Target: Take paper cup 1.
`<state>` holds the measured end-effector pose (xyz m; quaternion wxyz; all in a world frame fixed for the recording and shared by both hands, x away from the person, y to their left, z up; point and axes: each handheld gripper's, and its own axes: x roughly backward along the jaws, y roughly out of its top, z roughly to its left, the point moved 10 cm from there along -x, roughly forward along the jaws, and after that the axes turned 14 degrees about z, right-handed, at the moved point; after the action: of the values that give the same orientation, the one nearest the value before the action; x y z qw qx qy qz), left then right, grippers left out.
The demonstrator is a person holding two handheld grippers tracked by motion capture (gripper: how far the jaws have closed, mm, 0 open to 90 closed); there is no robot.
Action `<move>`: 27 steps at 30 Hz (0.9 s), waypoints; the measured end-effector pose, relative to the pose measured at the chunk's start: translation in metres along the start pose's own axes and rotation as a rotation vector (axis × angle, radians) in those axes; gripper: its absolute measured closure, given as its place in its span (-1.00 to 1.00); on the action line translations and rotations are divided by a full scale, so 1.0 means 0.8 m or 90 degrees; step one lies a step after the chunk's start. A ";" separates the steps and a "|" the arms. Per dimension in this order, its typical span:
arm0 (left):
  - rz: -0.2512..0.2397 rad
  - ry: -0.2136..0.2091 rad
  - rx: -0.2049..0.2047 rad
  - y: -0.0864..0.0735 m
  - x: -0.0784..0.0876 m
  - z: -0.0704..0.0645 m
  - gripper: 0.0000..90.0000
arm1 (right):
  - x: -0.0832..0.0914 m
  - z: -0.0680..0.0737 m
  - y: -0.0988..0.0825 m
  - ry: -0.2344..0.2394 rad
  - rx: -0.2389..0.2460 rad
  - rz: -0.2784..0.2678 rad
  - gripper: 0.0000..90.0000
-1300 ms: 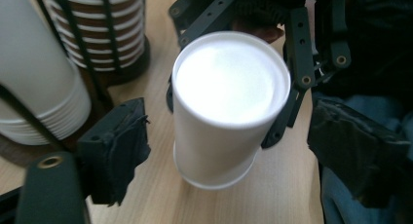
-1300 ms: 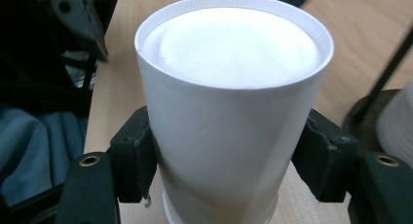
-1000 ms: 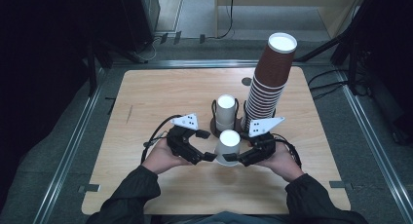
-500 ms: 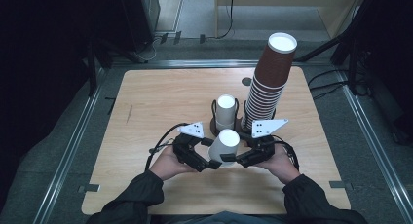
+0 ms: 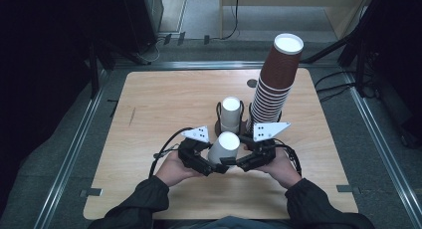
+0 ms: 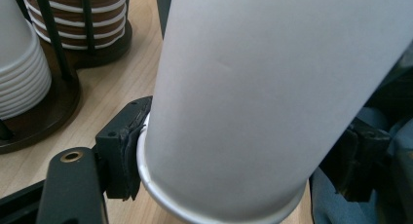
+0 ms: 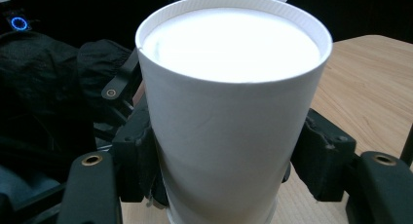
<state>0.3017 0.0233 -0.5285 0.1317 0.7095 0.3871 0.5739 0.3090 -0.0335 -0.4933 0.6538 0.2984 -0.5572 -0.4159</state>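
— Where, then, is the upside-down white paper cup [image 5: 223, 147] to be found?

— Just above the near middle of the pale wooden table [image 5: 164, 99], it is held between the two grippers, its closed base turned up and its rolled rim lowest, the body leaning a little.

— How is it gripped by the left gripper [image 5: 208, 165]?

— In the left gripper view the cup [image 6: 253, 102] is seen clamped near its rim; one black pad [image 6: 127, 146] is pressed flat against the wall beside the rolled edge. These jaws have just been closing, with the cup between them, and are now set about halfway in.

— And by the right gripper [image 5: 234, 163]?

— In the right gripper view the same cup [image 7: 229, 117] is seen squeezed from both sides low on its body, one pad [image 7: 141, 156] being laid on its left wall. The jaws are kept fairly wide by the width of the cup.

— What is placed behind it?

— A short stack of white paper cups [image 5: 231, 114] is seated in a dark wire holder [image 5: 219, 125], just beyond the held cup. Beside it, a tall leaning stack of brown paper cups [image 5: 274, 79] is stood, well above everything else on the table.
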 end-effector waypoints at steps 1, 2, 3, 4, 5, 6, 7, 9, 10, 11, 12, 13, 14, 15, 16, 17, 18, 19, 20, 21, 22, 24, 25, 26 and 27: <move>0.000 -0.002 0.000 0.000 0.000 0.000 -0.48 | 0.000 0.000 0.000 0.000 0.000 0.000 -0.25; 0.001 -0.001 0.000 0.000 0.000 0.000 -0.47 | 0.000 0.000 0.000 0.000 0.000 0.000 -0.25; 0.003 0.001 -0.001 -0.001 0.000 0.000 -0.46 | 0.000 0.000 0.000 0.000 0.000 0.000 -0.25; 0.005 -0.005 0.003 -0.001 0.000 -0.001 -0.43 | 0.000 0.000 -0.001 0.002 -0.001 0.003 -0.25; 0.005 -0.005 0.003 -0.001 0.000 -0.001 -0.41 | 0.000 0.000 0.000 0.002 -0.004 0.003 -0.25; 0.005 -0.005 0.002 -0.001 0.001 0.000 -0.41 | 0.000 0.000 0.000 0.002 -0.004 0.003 -0.25; 0.005 -0.010 0.003 -0.001 0.002 -0.001 -0.40 | 0.000 0.000 0.000 0.003 -0.008 0.004 -0.26; 0.012 -0.007 0.001 -0.002 0.003 0.001 -0.40 | 0.001 0.000 0.001 0.013 -0.025 0.009 -0.36; 0.023 0.006 -0.003 -0.006 0.003 0.003 -0.40 | 0.002 -0.003 0.005 0.004 -0.040 0.011 -0.53; 0.023 0.006 -0.003 -0.006 0.003 0.003 -0.40 | 0.002 -0.003 0.005 0.004 -0.040 0.011 -0.53; 0.029 0.007 -0.006 -0.008 0.004 0.005 -0.40 | 0.003 -0.004 0.006 0.000 -0.045 0.015 -0.55; 0.033 0.011 -0.006 -0.009 0.006 0.006 -0.40 | 0.005 -0.004 0.007 -0.001 -0.046 0.016 -0.55; 0.037 0.016 -0.007 -0.011 0.008 0.008 -0.40 | 0.006 -0.005 0.006 -0.007 -0.042 0.023 -0.56; 0.038 0.018 -0.004 -0.013 0.010 0.009 -0.40 | 0.006 -0.005 0.004 -0.014 -0.036 0.033 -0.56; 0.041 0.022 -0.004 -0.014 0.013 0.011 -0.39 | 0.007 -0.006 -0.001 -0.029 -0.031 0.056 -0.57; 0.045 0.028 -0.002 -0.016 0.015 0.014 -0.39 | 0.007 -0.006 -0.001 -0.029 -0.031 0.056 -0.57; 0.049 0.033 0.000 -0.018 0.018 0.016 -0.39 | 0.008 -0.006 -0.003 -0.033 -0.030 0.063 -0.57; 0.054 0.037 0.002 -0.020 0.020 0.017 -0.39 | 0.008 -0.007 -0.005 -0.041 -0.029 0.072 -0.57; 0.059 0.041 0.004 -0.022 0.022 0.019 -0.39 | 0.008 -0.008 -0.008 -0.049 -0.030 0.081 -0.57; 0.063 0.045 0.005 -0.023 0.024 0.020 -0.39 | 0.008 -0.008 -0.010 -0.055 -0.028 0.090 -0.57; 0.066 0.048 0.005 -0.024 0.025 0.022 -0.39 | 0.008 -0.010 -0.013 -0.064 -0.025 0.102 -0.57; 0.083 0.055 0.007 -0.029 0.029 0.024 -0.39 | 0.006 -0.012 -0.024 -0.084 -0.025 0.143 -0.57; 0.083 0.055 0.007 -0.029 0.029 0.024 -0.39 | 0.006 -0.012 -0.024 -0.084 -0.025 0.143 -0.57; 0.095 0.053 0.005 -0.032 0.029 0.024 -0.38 | 0.004 -0.013 -0.031 -0.091 -0.027 0.170 -0.57; 0.107 0.054 0.009 -0.034 0.030 0.025 -0.38 | 0.004 -0.013 -0.031 -0.091 -0.027 0.170 -0.57</move>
<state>0.3104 0.0630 -0.5348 0.0617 0.7155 0.3357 0.6096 0.3143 -0.0491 -0.5151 0.6685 0.1771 -0.6280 -0.3569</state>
